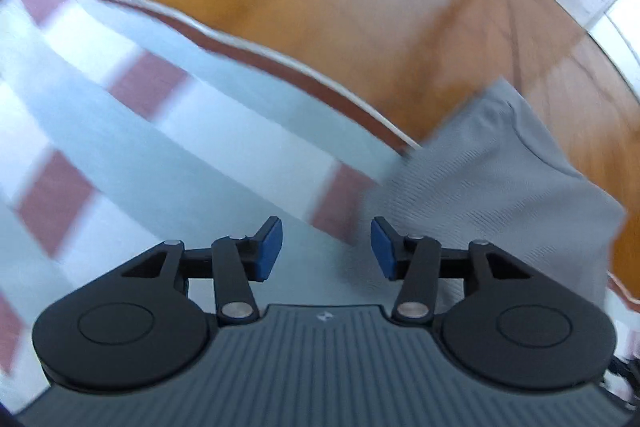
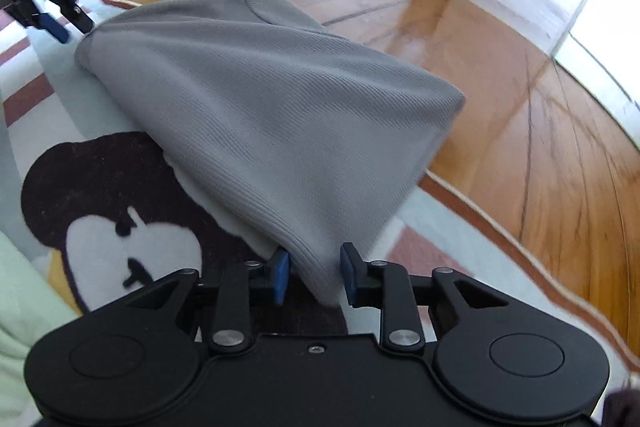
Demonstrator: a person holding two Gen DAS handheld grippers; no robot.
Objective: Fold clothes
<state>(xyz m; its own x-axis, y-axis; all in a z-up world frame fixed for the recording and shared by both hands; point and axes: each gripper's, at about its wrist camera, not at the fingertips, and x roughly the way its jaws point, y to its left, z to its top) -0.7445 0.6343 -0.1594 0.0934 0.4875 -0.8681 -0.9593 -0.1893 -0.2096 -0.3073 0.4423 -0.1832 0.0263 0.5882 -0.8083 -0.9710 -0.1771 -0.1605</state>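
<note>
A grey knit garment [image 2: 260, 107] lies on a patterned rug, and one corner is drawn up into my right gripper [image 2: 314, 279]. Its blue pads press on that bunched corner from both sides. The cloth's far edge hangs over the rug's border toward the wooden floor. In the left wrist view the same garment [image 1: 500, 179] lies to the right of my left gripper [image 1: 326, 247]. That gripper is open, and only rug shows between its fingers. From the right wrist view the left gripper [image 2: 72, 27] hovers at the garment's far left corner, apart from the cloth.
The rug [image 1: 160, 147] is pale blue with red-brown squares and a brown border. A dark cartoon figure [image 2: 100, 187] is printed on the rug under the garment. Polished wooden floor [image 2: 480, 67] lies beyond. A pale green cloth [image 2: 16, 307] sits at the lower left.
</note>
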